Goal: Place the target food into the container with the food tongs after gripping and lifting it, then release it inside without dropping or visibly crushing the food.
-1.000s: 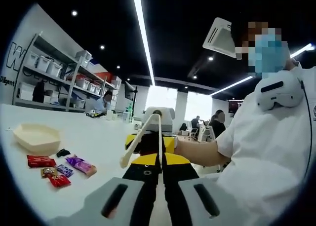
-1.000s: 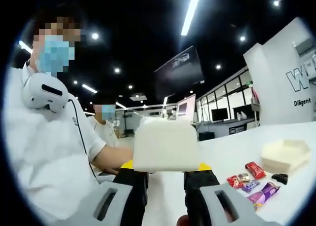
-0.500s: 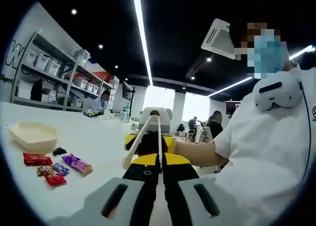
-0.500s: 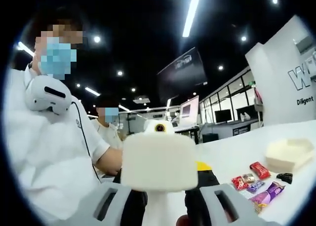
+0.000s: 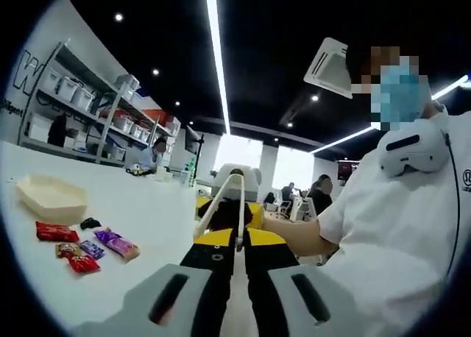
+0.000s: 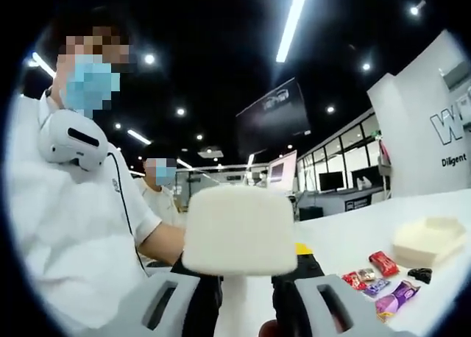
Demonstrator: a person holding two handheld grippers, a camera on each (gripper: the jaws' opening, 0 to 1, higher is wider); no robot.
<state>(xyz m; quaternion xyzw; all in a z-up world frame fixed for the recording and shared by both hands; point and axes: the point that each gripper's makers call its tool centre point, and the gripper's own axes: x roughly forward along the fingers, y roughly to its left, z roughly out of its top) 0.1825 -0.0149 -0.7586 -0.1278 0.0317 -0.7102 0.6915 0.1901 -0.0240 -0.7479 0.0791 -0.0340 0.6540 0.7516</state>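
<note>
Cream food tongs point(image 5: 221, 204) point toward the left gripper view, arms spread in a V. My right gripper point(image 5: 227, 213) holds them from behind. In the right gripper view their hinge end is a pale block point(image 6: 239, 230) between my right gripper's point(image 6: 246, 257) parted fingers. My left gripper point(image 5: 241, 238) has its fingers nearly together, and one tong tip sits at the slit. I cannot tell whether it is pinched. Wrapped sweets lie on the white table: a red one point(image 5: 55, 232) point(image 6: 383, 263) and a purple one point(image 5: 118, 243) point(image 6: 394, 302). The cream hexagonal container point(image 5: 51, 197) point(image 6: 429, 241) stands beside them.
A small black item point(image 5: 90, 223) lies between the container and the sweets. Shelves with bins point(image 5: 81, 101) line the far wall. The person in a white shirt point(image 5: 397, 226) holds both grippers. Another person point(image 6: 158, 197) sits behind.
Both views have shifted a little with the hands. The spread left arm of the tongs has drawn slightly inward. The sweets and the container lie as before.
</note>
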